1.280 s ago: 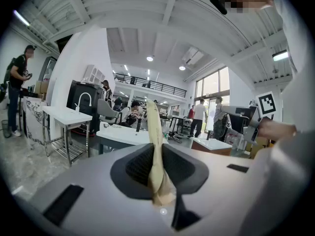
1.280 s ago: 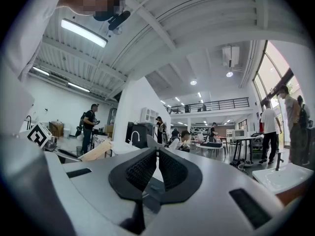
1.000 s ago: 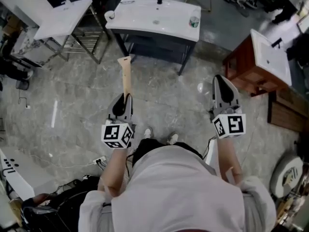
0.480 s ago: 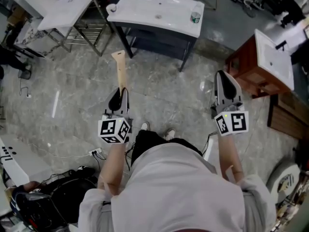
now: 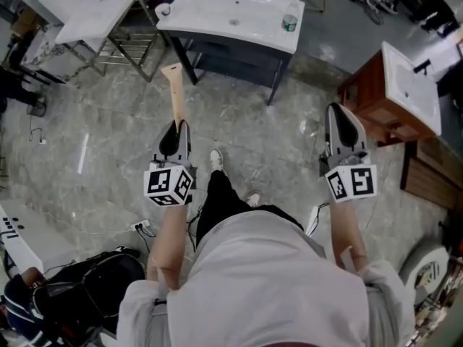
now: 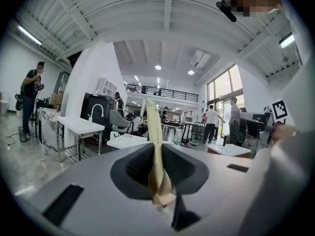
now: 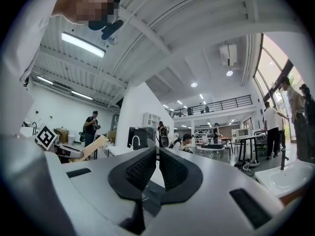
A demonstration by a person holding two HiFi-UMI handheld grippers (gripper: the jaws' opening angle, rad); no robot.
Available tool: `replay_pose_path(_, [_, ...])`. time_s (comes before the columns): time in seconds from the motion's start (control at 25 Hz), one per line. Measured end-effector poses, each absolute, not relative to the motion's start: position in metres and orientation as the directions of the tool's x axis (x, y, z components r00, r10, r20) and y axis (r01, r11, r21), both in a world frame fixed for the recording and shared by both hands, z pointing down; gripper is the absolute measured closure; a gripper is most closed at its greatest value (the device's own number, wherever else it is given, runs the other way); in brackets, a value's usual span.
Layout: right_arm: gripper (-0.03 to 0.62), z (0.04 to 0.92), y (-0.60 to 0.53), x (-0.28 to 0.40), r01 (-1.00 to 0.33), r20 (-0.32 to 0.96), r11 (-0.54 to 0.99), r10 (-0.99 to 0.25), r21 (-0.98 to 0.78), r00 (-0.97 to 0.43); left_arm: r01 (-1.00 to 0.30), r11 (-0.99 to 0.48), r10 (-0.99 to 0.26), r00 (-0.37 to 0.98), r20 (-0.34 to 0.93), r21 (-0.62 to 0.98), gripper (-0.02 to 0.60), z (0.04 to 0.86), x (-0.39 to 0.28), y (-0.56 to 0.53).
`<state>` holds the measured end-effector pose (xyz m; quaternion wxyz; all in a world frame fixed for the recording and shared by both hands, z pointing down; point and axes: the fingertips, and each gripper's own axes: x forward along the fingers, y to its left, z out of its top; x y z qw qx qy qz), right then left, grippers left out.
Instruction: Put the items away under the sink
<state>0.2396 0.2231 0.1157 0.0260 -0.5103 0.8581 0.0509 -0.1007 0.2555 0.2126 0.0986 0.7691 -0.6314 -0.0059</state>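
Observation:
My left gripper (image 5: 174, 130) is shut on a long flat wooden utensil (image 5: 174, 92). The utensil sticks out ahead of the jaws and points at the white sink (image 5: 230, 16) on its dark cabinet (image 5: 235, 60). In the left gripper view the wooden utensil (image 6: 153, 146) stands on edge, pinched between the dark pads. My right gripper (image 5: 338, 113) is held over the floor at the right, shut, with nothing between its pads. In the right gripper view the right gripper (image 7: 157, 167) shows its jaws pressed together, with the wooden utensil (image 7: 91, 149) far to the left.
A small can (image 5: 290, 23) and a white cup (image 5: 165, 9) stand on the sink top. Another white sink on a metal frame (image 5: 94, 16) is at the far left. A red-brown vanity (image 5: 391, 96) is at the right. Bags and cables (image 5: 79, 288) lie behind my left side.
The person has walked forward, one foot now stepping out ahead. The sink cabinet sits nearer in view. Both grippers keep their hold and pose.

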Motion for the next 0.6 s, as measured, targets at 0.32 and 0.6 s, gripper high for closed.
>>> replay_pose_path(0.32, [0.549,0.115,0.182,0.234,-0.895,-0.092,0.437,-0.891,0.085,-0.444,-0.958,-0.223,-0.963,0.245,0.111,0.179,0.525,0.224,-0.107,0.196])
replay_pose_path(0.6, [0.549,0.114,0.103,0.207,-0.912,-0.067,0.398,-0.912,0.1,-0.405,-0.948,-0.253,-0.948,0.282,0.144,0.191,0.525,0.237,-0.136,0.111])
